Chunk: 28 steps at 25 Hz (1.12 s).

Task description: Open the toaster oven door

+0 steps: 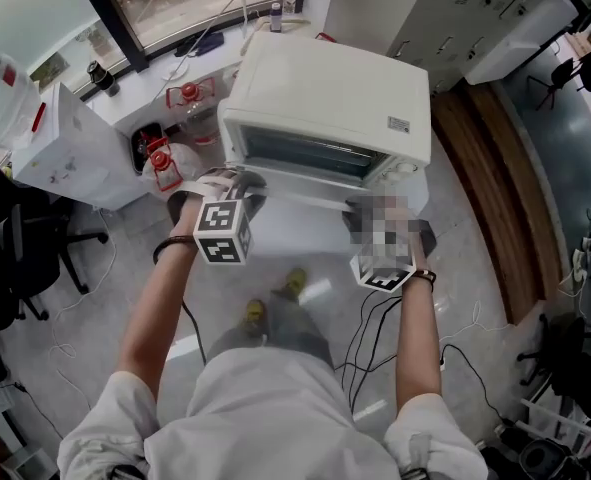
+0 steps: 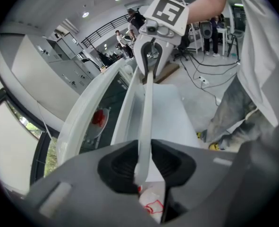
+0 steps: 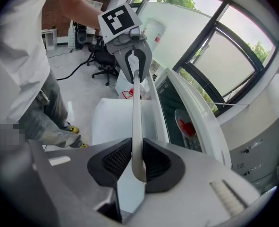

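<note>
A white toaster oven (image 1: 325, 98) stands on a white table (image 1: 295, 233). Its glass door (image 1: 305, 155) leans out a little at the top. Along the door runs a pale handle bar (image 2: 146, 108) (image 3: 136, 112). My left gripper (image 1: 237, 183) (image 2: 144, 167) is shut on the bar's left end. My right gripper (image 1: 370, 213) (image 3: 137, 162) is shut on its right end. Each gripper view shows the other gripper clamped further along the same bar. Through the glass a red shape (image 3: 185, 126) shows inside.
Jars with red clips (image 1: 165, 158) and a white box (image 1: 60, 153) sit left of the oven. A black office chair (image 1: 25, 258) stands further left. Cables (image 1: 375, 328) trail over the floor by the person's legs. Grey cabinets (image 1: 475, 8) line the right.
</note>
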Each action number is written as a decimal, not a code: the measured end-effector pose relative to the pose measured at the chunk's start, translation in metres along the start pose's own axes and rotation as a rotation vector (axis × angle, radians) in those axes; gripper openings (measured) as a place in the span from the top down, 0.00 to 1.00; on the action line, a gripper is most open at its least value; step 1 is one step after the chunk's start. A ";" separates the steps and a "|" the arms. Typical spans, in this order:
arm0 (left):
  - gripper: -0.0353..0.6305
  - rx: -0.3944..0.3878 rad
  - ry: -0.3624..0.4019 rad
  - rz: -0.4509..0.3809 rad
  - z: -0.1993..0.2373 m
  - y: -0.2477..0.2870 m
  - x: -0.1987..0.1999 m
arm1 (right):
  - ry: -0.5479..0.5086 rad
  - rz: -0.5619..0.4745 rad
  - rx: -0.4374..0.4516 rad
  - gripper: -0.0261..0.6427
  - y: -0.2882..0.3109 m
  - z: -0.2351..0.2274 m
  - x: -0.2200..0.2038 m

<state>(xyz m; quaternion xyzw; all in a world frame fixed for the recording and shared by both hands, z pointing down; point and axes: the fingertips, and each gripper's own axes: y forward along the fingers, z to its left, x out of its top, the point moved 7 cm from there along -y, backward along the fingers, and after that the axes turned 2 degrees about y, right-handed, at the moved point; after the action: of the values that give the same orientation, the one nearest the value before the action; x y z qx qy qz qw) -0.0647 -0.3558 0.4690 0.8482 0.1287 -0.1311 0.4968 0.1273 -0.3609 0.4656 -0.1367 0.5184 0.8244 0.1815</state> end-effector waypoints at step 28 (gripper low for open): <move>0.83 0.127 0.076 0.002 -0.085 0.018 -0.012 | -0.027 0.062 -0.248 0.85 0.024 0.088 -0.013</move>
<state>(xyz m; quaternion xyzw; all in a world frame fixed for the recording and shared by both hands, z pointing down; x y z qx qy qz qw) -0.0618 -0.2905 0.5279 0.8824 0.1381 -0.1065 0.4370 0.1245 -0.2925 0.5280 -0.1308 0.4139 0.8892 0.1446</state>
